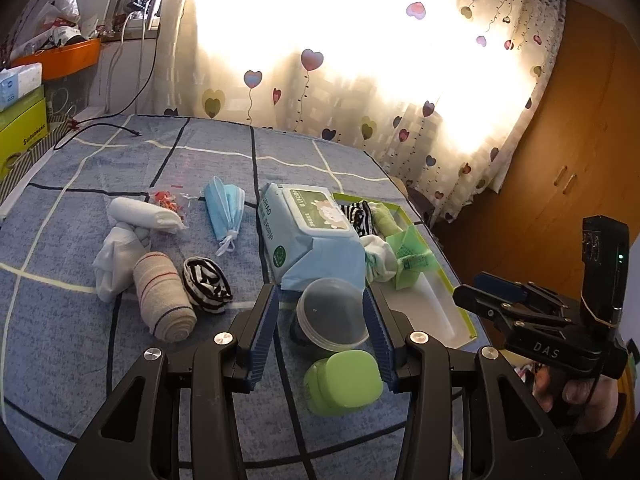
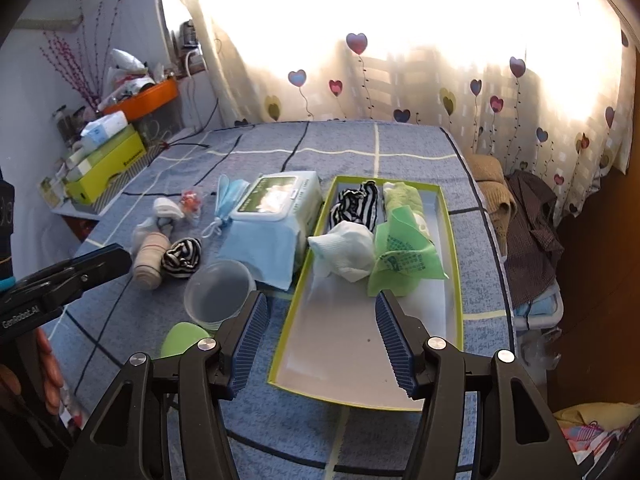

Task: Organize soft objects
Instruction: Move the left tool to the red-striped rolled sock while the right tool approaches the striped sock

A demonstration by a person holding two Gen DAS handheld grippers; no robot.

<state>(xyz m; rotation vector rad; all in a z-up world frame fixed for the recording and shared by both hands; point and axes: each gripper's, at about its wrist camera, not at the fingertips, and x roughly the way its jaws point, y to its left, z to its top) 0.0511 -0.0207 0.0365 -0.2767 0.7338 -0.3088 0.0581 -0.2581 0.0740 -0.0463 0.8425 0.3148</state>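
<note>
Both grippers hovering empty by the tray
Right gripper gaping wide over tray's bare end; left gripper gaping wide left of tray, over tub

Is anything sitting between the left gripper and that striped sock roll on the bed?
Nothing visible blocks it. The left gripper frames a clear tub; the striped sock roll lies on open bedspread to its left, beside a beige roll.
</note>
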